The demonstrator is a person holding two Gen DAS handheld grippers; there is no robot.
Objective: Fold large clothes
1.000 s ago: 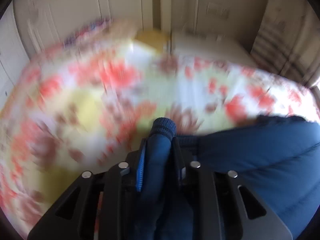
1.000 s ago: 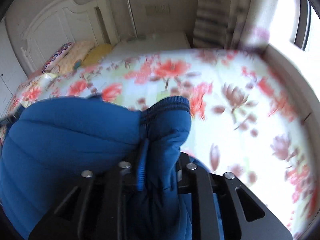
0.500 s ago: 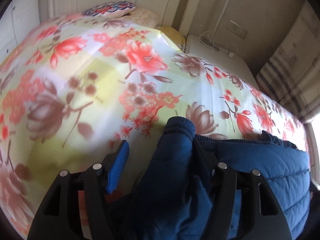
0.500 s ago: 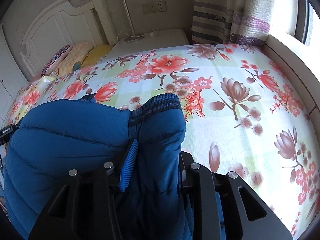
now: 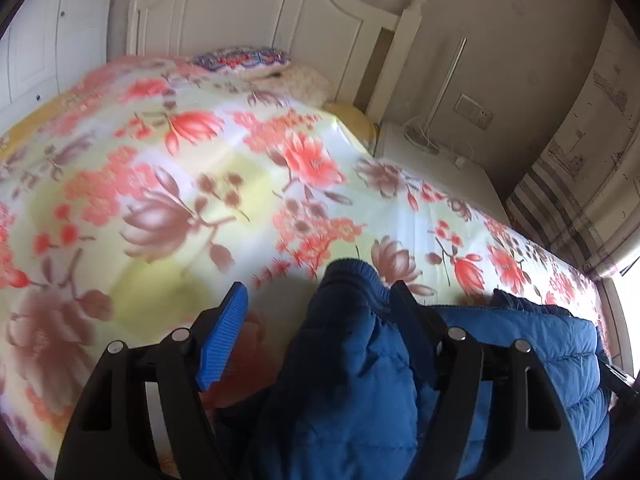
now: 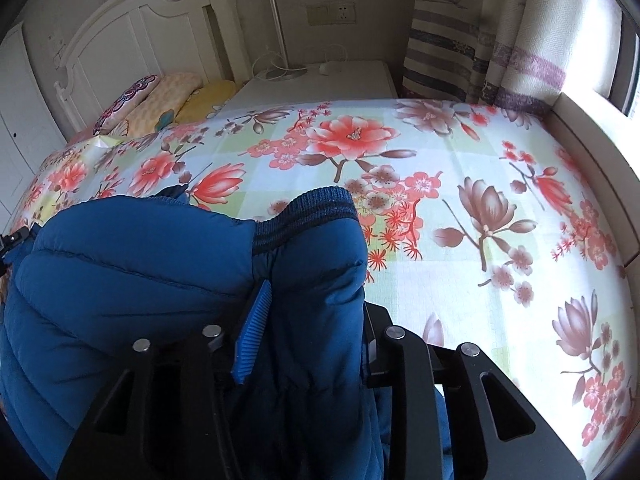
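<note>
Floral bed (image 6: 460, 216): broad bare cover toward the headboard (image 5: 248, 12) and window-side edge. Blue puffer jacket (image 6: 132, 264) lies near the foot edge. Right gripper (image 6: 312, 320) clamped on a ribbed cuff (image 6: 320, 204). Left gripper (image 5: 320, 304) spread apart, sleeve (image 5: 352, 340) loose against its right finger.

A floral bedspread (image 6: 460, 184) with red and brown flowers fills the middle of both views. At upper left stands a white headboard (image 6: 132, 28), with pillows (image 6: 160, 100) below it. A white nightstand (image 6: 320, 80) sits top centre, cables on it, a wall socket (image 6: 332, 14) above. Striped curtains (image 6: 448, 52) hang upper right beside a bright window (image 6: 628, 64).
</note>
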